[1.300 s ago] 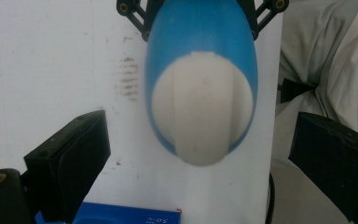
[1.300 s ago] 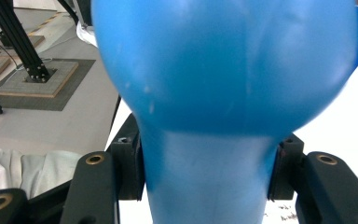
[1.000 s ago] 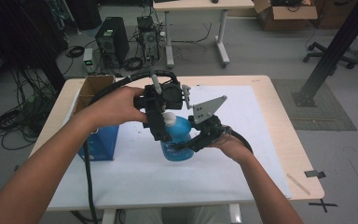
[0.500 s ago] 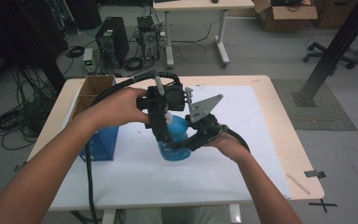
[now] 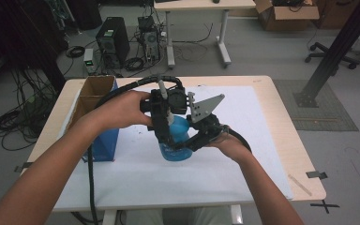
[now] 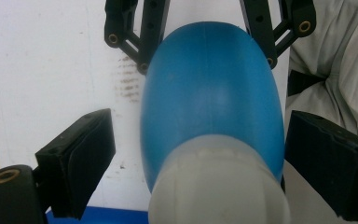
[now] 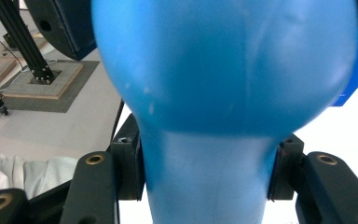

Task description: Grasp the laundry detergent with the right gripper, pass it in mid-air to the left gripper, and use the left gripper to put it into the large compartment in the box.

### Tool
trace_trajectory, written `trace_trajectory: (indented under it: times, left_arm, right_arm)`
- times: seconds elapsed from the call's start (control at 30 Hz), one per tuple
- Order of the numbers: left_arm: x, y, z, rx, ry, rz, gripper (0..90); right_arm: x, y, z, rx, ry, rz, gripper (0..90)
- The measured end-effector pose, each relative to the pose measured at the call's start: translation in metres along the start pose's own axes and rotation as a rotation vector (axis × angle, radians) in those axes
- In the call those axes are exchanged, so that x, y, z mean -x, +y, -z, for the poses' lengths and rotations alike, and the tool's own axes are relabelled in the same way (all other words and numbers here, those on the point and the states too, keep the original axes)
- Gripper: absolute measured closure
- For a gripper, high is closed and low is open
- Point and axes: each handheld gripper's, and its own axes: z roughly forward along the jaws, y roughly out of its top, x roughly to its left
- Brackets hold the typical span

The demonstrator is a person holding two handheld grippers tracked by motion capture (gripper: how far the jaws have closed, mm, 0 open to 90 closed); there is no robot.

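Upright, the blue bottle (image 5: 176, 140) points its white cap up; right tongs (image 5: 194, 140) clamp it, left tongs (image 5: 166, 136) closing, not touching.

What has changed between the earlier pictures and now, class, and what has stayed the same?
The left tool has just been closing its jaws around the white cap of the blue bottle; its pads stand either side, not yet pressing. Otherwise little moved: the right tool stays clamped on the bottle's body, and the bottle remains upright on the white sheet beside the blue box.
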Motion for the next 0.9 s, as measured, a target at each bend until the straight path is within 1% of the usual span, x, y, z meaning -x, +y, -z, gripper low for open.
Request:
trace_trajectory:
  times: [0.17,0.33,0.47,0.9]
  left_arm:
    - [-0.0015,-0.0011,0.0003,0.007,-0.006,0.003,14.2]
    - [-0.0013,-0.0010,-0.0003,0.002,-0.003,0.002,14.9]
    - [-0.0013,-0.0008,-0.0003,0.003,-0.002,-0.002,17.6]
    - [-0.0015,-0.0025,-0.0002,0.002,-0.014,0.001,22.9]
  right_arm:
    - [0.0005,0.0001,-0.0004,0.001,0.000,0.001,43.9]
    - [0.0010,0.0004,0.0000,0.007,-0.001,0.001,43.9]
    - [0.0008,0.0005,-0.0001,0.006,0.001,0.001,43.9]
    - [0.0011,0.0008,-0.0010,0.004,0.000,0.003,43.9]
